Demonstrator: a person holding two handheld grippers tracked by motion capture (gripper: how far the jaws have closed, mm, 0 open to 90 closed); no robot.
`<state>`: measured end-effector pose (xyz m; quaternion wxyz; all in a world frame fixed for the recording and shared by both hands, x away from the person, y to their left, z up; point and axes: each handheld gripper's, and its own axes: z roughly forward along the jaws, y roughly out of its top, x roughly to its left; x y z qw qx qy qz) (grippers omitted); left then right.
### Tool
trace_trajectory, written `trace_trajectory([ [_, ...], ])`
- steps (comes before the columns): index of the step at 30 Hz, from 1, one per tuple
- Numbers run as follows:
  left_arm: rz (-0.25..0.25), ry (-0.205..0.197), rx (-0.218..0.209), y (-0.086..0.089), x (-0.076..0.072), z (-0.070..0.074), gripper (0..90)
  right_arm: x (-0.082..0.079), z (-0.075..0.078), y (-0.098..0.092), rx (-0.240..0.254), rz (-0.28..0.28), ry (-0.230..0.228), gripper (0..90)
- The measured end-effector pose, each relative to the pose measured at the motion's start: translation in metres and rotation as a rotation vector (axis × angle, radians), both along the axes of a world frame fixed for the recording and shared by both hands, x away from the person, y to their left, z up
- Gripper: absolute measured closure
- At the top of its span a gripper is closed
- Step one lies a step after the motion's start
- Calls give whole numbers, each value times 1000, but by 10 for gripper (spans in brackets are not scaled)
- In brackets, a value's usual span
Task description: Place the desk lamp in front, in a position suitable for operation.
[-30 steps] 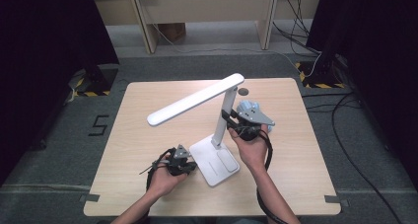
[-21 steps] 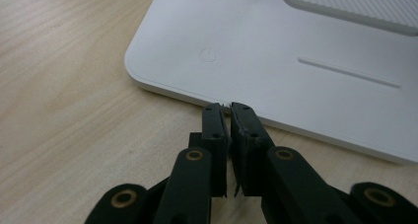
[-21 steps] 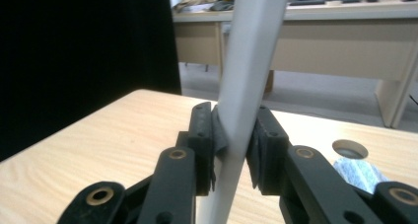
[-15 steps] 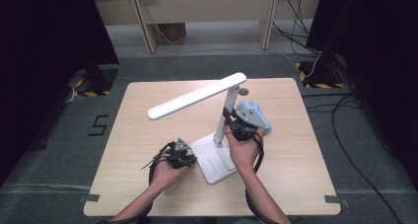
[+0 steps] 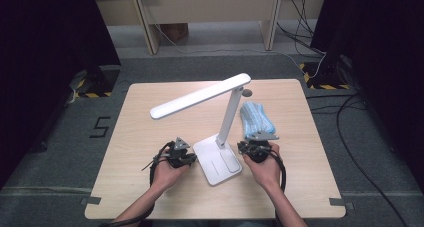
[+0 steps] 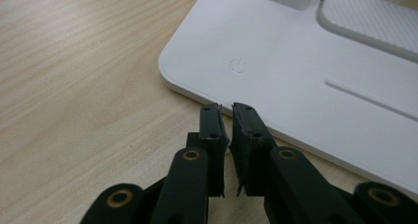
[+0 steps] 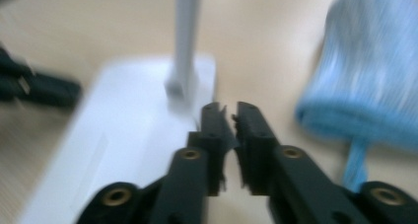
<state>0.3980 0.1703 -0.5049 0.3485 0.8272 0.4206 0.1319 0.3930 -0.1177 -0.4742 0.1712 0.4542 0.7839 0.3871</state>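
A white desk lamp stands mid-table with its base [image 5: 217, 161] near the front and its long head [image 5: 200, 96] reaching left. My left gripper [image 5: 191, 158] rests at the base's left edge. Its jaws [image 6: 226, 108] have just been closing; they are shut with nothing between them and point at the base [image 6: 305, 86] near the power symbol [image 6: 238, 65]. My right gripper [image 5: 242, 147] sits low on the base's right side. Its jaws [image 7: 227, 108] have also just been closing and are shut, empty, facing the lamp post [image 7: 186, 36]. A blue cloth [image 5: 256, 116] lies beyond it.
The wooden table [image 5: 150, 132] has bare room left of the lamp and along its far side. The blue cloth [image 7: 365, 76] lies close on the right of my right gripper's jaws. Grey floor, cables and dark curtains surround the table.
My right hand has come down from the lamp post to the table right of the base, uncovering the blue cloth. Its jaws have drawn together. The left hand has barely shifted.
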Motion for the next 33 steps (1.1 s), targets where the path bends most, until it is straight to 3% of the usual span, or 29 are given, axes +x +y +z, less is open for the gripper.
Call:
trace_trajectory([
  [1,0,0,0,0,0,0,831,0,-8,1,-42,9,24,888],
  [4,-4,-1,6,-1,2,-2,840,0,-23,3,-66,27,65,900],
  [9,2,-1,9,1,7,-1,842,-4,-28,8,-63,46,81,900],
  [10,6,-4,9,1,8,-1,842,-5,-29,10,-81,52,69,900],
  [25,6,-24,35,-3,21,-1,836,-20,-32,24,-65,69,60,897],
  [29,16,-31,14,-1,18,-1,786,-20,-29,21,-57,62,47,812],
  [30,20,-59,-14,3,15,3,733,-21,-25,16,-60,49,22,769],
  [31,20,-59,-14,3,15,3,700,-21,-25,16,-60,49,22,769],
  [33,13,-102,-39,8,11,8,657,-21,-19,6,-31,27,9,700],
])
